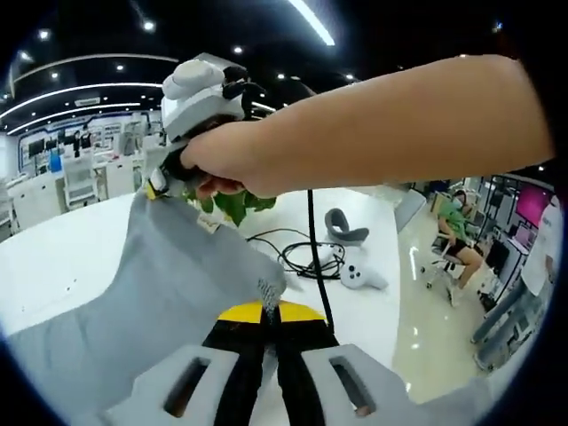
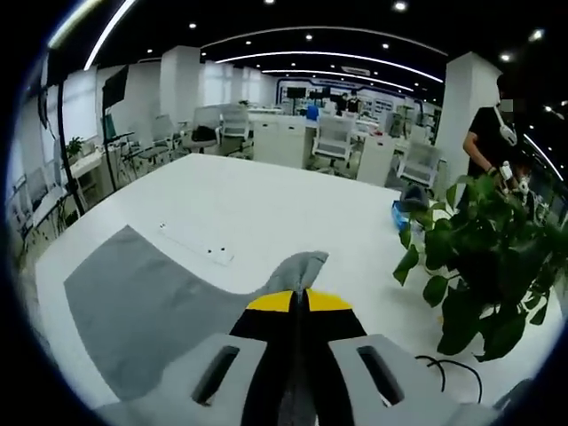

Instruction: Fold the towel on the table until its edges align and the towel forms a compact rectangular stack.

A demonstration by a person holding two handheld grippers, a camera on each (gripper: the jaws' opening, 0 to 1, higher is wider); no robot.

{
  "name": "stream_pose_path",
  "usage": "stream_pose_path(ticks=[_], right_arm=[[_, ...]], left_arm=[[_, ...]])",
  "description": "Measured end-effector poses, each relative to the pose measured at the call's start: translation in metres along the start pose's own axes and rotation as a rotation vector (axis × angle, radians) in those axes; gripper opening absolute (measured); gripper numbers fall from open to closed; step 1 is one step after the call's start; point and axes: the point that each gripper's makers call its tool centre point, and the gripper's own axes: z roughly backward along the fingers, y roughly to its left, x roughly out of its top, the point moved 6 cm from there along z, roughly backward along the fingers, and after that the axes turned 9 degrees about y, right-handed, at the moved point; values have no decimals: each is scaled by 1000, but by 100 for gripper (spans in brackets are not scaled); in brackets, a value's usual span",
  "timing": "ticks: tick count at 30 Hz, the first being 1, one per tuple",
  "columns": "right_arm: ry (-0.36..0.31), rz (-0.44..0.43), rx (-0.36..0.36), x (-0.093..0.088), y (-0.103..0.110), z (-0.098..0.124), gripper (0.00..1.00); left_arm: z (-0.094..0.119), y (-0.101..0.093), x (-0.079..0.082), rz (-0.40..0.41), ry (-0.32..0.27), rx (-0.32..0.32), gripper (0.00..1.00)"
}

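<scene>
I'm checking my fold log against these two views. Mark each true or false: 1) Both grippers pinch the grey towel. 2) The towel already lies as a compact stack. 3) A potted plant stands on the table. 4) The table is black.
1) True: the left gripper and the right gripper are each shut on the towel.
2) False: it is lifted at two corners and spread out.
3) True: the plant stands on the table.
4) False: the table is white.

Both hand-held grippers seemingly clamped; forearm outstretched.
</scene>
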Motion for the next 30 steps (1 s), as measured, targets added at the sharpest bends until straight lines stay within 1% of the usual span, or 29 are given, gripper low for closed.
stream_pose_path(ticks=[4,11,15,17,20,28,29,30], right_arm=[[0,3,4,9,15,5,1],[-18,7,-3,32,38,9,1],[-22,12,-9,40,53,14,1],[-24,7,-10,44,61,17,1],[-30,2,-12,48,72,21,1],[-31,-3,-26,59,95,21,1],[-32,-4,-25,61,98,20,1],[-32,-6,-25,63,101,20,1]], left_arm=[[14,12,0,36,-17,10,3],[36,30,8,23,-48,29,3],[50,42,12,41,-76,37,3],[59,47,13,36,-86,44,3],[73,53,11,40,-98,50,3],[102,69,1,42,-113,62,3],[105,70,0,38,-116,64,3],[111,72,0,23,-132,76,3]])
